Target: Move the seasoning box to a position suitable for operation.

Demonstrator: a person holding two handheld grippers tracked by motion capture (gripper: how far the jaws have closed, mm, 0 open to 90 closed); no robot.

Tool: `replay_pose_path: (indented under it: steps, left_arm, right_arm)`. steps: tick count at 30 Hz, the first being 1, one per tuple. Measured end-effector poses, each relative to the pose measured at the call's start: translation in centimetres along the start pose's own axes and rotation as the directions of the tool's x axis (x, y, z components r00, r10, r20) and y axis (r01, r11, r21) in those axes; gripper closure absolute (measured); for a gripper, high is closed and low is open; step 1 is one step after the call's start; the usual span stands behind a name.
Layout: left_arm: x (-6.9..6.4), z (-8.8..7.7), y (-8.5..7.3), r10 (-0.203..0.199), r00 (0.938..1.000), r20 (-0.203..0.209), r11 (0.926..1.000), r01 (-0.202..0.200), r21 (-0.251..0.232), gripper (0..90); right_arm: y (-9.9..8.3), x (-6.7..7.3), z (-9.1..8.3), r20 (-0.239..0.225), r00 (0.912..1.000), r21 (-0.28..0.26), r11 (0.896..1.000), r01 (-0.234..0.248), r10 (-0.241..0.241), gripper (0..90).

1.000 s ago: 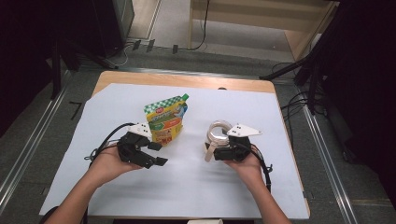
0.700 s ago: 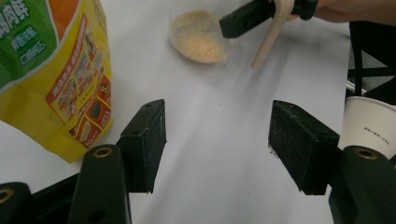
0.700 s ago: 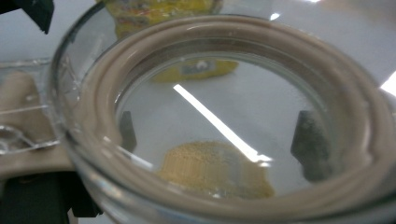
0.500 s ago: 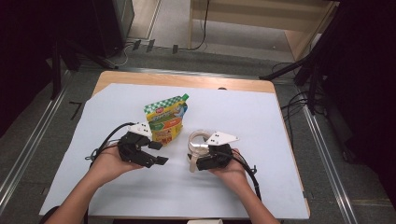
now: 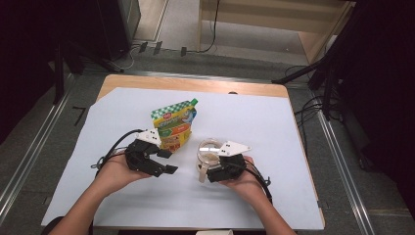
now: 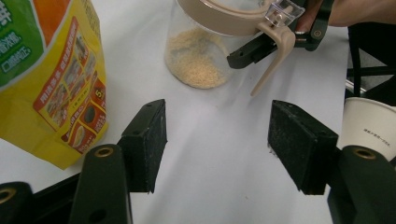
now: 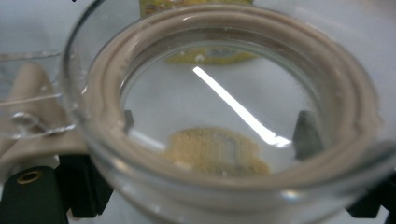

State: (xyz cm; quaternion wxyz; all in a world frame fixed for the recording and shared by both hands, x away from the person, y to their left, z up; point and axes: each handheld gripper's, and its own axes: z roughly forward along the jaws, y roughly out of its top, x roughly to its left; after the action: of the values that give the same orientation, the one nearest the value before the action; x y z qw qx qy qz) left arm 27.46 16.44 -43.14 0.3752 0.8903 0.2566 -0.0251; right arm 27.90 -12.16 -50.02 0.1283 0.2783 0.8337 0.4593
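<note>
High view showed the bench point(image 5: 274, 122), covered by a white sheet, with the person's forearms coming in from the bottom edge. On it stood a yellow and green pouch point(image 5: 175, 126), upright and leaning a little, in the middle of the sheet. Just beside its lower edge sat the left tool point(image 5: 165, 161), held in the left hand point(image 5: 115, 169); its jaws stood spread with nothing between them, having just been closing slightly, and in the left gripper view only bare white sheet lay between the two black pads point(image 6: 148, 140). To the right of the pouch, near it but apart, a clear glass jar point(image 5: 209, 152) rested on the sheet in the right tool point(image 5: 208, 166), held by the right hand point(image 5: 244, 178). In the right gripper view the jaws stood on either side of the jar's body, pinching it. The jar had a beige rim point(image 7: 224, 51) and a beige clasp lever point(image 6: 275, 56) hanging down its side. A thin layer of tan granules point(image 6: 196, 58) lay at its bottom. A white paper cup point(image 6: 366, 123) stood at the right edge of the left gripper view.
</note>
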Motion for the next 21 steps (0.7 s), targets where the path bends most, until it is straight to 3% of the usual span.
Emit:
replay_pose_path:
  steps: [8, 13, 15, 18, 19, 21]
  left_arm:
    - [-0.1, 0.0, 0.0, -0.005, 0.9998, 0.019, 0.9998, 0.005, -0.018, 45.9]
    - [-0.2, 0.0, 0.1, -0.002, 0.9999, 0.01, 0.9999, 0.002, -0.016, 46.9]
    - [-0.1, 0.3, 0.2, -0.015, 0.9997, 0.019, 0.9998, 0.015, -0.015, 47.6]
    - [0.0, 0.5, 0.2, -0.031, 0.9991, 0.027, 0.9995, 0.031, -0.01, 45.1]
    - [0.0, 0.9, 0.4, -0.038, 0.9992, 0.011, 0.9993, 0.038, 0.001, 45.4]
    - [-0.1, 1.2, 0.6, -0.034, 0.9993, 0.011, 0.9994, 0.034, -0.001, 47.3]
  right_arm:
    - [-0.5, -0.3, -1.5, -0.02, 0.9993, 0.024, 0.999, -0.031, 0.032, 13.1]
    - [-0.9, -0.5, -3.2, -0.016, 0.9982, 0.027, 0.998, -0.057, 0.057, 14.0]
    - [-1.0, -0.6, -4.7, -0.011, 0.9969, 0.009, 0.997, -0.078, 0.078, 15.1]
    - [-1.4, -0.9, -6.0, -0.025, 0.9925, 0.011, 0.993, -0.12, 0.12, 21.1]
    - [-1.7, -0.9, -6.4, -0.017, 0.9905, 0.016, 0.991, -0.136, 0.136, 23.3]
    - [-1.9, -1.0, -6.9, -0.008, 0.9902, 0.019, 0.99, -0.139, 0.139, 28.4]
